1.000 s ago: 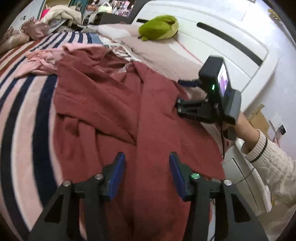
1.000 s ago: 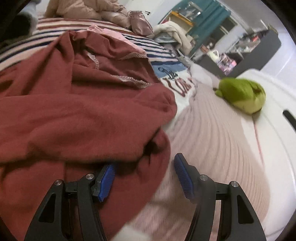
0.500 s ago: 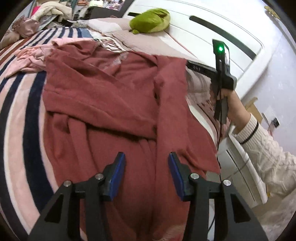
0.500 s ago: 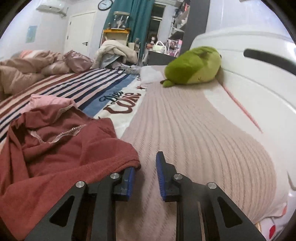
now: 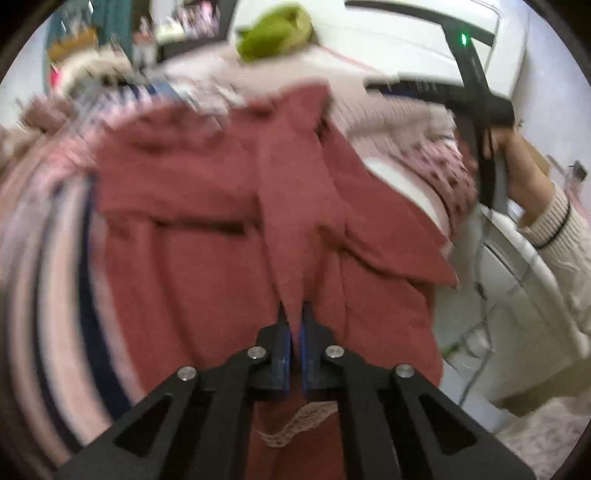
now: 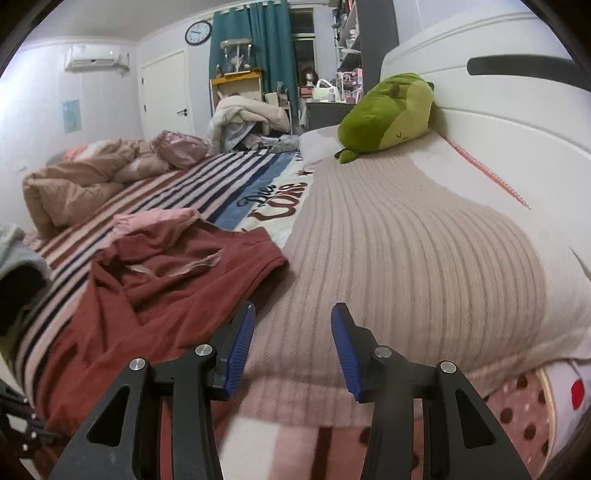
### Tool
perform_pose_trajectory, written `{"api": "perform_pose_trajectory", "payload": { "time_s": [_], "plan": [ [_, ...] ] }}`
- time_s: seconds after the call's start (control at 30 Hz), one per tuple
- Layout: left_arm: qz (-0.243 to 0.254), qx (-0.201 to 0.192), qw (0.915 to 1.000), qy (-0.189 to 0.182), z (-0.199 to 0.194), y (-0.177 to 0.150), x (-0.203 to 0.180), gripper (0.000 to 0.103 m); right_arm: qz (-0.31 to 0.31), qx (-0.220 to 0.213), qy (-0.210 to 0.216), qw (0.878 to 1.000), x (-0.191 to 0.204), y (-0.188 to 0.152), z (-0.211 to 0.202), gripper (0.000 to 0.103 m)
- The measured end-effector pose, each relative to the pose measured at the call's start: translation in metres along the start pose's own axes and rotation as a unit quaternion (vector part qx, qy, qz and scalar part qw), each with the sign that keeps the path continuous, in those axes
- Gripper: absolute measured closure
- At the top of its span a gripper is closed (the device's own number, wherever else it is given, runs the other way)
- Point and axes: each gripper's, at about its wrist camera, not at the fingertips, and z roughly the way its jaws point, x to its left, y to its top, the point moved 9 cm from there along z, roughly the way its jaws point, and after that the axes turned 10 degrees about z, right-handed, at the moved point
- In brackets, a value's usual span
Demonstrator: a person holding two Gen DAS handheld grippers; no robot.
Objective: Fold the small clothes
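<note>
Two grippers are over a bed. On the left lies the striped blanket (image 6: 155, 192), with the red garment (image 5: 207, 236) spread on it. The left gripper (image 5: 293, 325) has just closed and pinches a fold of that red cloth. Farther right, the right gripper (image 6: 291, 332) has just been opening; its blue pads stand apart with nothing between them, above the ribbed beige cover (image 6: 424, 251). Behind sits a green plush toy (image 6: 388, 110).

left wrist: close above the crumpled dark-red knit garment (image 5: 207, 236), tilted down, facing the white headboard | right wrist: low over the ribbed beige blanket (image 6: 424, 251), facing across the room | shared: garment, green plush toy (image 5: 275, 27), striped bed cover (image 6: 177, 192)
</note>
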Motion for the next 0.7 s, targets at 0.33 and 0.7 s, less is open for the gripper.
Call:
{"api": "perform_pose_trajectory", "payload": {
  "time_s": [0.33,0.7],
  "plan": [
    [0.057,0.087,0.9941,-0.03,-0.028,-0.049,0.004,0.086,-0.011,0.004,0.015,1.0,0.006,-0.004,-0.019,0.064],
    [-0.099,-0.02,0.9914,-0.084,-0.003,0.015,0.072,0.088,-0.026,0.021,0.026,0.999,0.021,-0.006,0.0,0.063]
  ]
}}
